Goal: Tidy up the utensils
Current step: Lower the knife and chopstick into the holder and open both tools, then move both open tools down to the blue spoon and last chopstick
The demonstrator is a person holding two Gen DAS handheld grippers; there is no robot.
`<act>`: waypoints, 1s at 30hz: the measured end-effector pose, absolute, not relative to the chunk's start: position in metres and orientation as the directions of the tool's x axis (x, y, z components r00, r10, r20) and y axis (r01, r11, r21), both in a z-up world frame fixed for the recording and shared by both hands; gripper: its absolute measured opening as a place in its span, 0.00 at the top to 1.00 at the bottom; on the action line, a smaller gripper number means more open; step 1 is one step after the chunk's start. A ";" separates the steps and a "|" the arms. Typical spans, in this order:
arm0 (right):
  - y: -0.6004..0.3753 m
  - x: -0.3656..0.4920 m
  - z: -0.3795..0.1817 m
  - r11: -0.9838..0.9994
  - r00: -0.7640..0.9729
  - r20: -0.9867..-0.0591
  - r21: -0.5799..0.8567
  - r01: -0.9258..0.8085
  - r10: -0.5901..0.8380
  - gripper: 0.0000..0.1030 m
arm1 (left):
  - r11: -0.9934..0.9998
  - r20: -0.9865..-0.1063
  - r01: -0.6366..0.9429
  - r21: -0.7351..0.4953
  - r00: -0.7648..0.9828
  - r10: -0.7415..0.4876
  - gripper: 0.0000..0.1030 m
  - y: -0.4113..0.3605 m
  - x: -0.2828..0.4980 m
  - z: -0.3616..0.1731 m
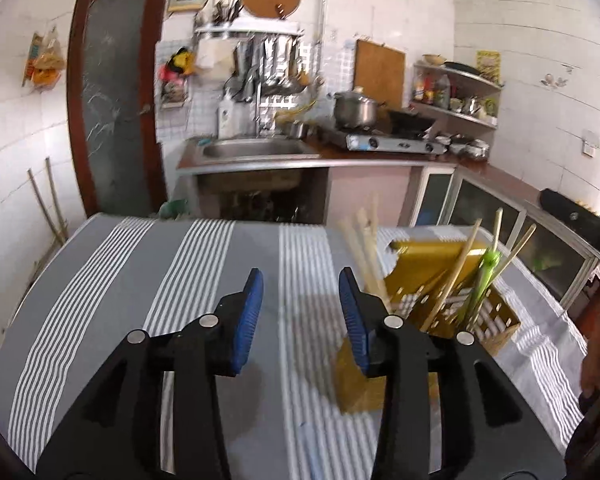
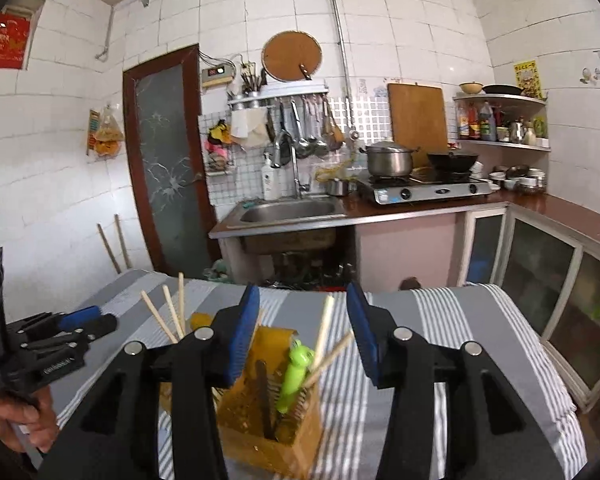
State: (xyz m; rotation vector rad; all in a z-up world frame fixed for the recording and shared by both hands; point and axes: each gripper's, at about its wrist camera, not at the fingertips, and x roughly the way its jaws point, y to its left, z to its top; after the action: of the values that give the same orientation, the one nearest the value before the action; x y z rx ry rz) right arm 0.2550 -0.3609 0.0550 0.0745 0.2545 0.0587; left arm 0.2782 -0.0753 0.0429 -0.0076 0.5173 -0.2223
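Observation:
A yellow wooden utensil holder (image 1: 452, 304) (image 2: 260, 412) stands on the striped tablecloth. Several pale wooden chopsticks (image 1: 366, 256) (image 2: 324, 328) and a green-handled utensil (image 1: 485, 280) (image 2: 294, 376) stick out of it; a dark flat handle (image 2: 265, 396) shows too. My left gripper (image 1: 300, 292) is open over bare cloth, left of the holder, with nothing between its blue pads. My right gripper (image 2: 303, 320) is open just above and in front of the holder, its pads apart from the utensils. The left gripper (image 2: 76, 326) also appears at the left edge of the right wrist view, held by a hand.
The table with the grey and white striped cloth (image 1: 180, 280) fills the foreground. Behind it are a sink (image 2: 288, 212), a gas stove (image 2: 428, 190) with a pot and a wok, corner shelves, low cabinets (image 2: 540, 264) on the right and a brown door (image 2: 168, 160).

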 end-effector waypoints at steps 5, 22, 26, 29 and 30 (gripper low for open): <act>-0.366 0.224 0.044 0.997 0.959 -0.280 0.071 -0.022 0.041 0.54 | 0.975 -0.525 0.212 -0.063 0.824 -0.213 0.63 -0.058 0.259 0.032; -0.395 0.170 -0.055 0.995 0.840 -0.542 0.075 0.068 -0.017 0.49 | 0.955 -0.706 0.296 -0.036 0.669 -0.234 0.63 -0.078 0.219 -0.050; -0.387 0.183 -0.069 0.996 0.798 -0.603 0.085 0.032 0.026 0.45 | 0.958 -0.740 0.286 -0.016 0.641 -0.204 0.63 -0.082 0.230 -0.064; -0.377 0.196 -0.082 0.997 0.763 -0.644 0.083 0.001 0.053 0.45 | 0.959 -0.759 0.282 -0.015 0.622 -0.194 0.63 -0.081 0.236 -0.070; -0.374 0.200 -0.088 0.997 0.748 -0.662 0.074 -0.005 0.053 0.45 | 0.961 -0.765 0.278 -0.013 0.615 -0.188 0.63 -0.081 0.238 -0.073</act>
State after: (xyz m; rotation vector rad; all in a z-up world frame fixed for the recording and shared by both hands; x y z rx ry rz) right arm 0.1999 -0.3737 -0.0879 0.0688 0.7255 0.0317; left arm 0.2382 -0.0810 -0.0729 0.1103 0.8677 -0.2691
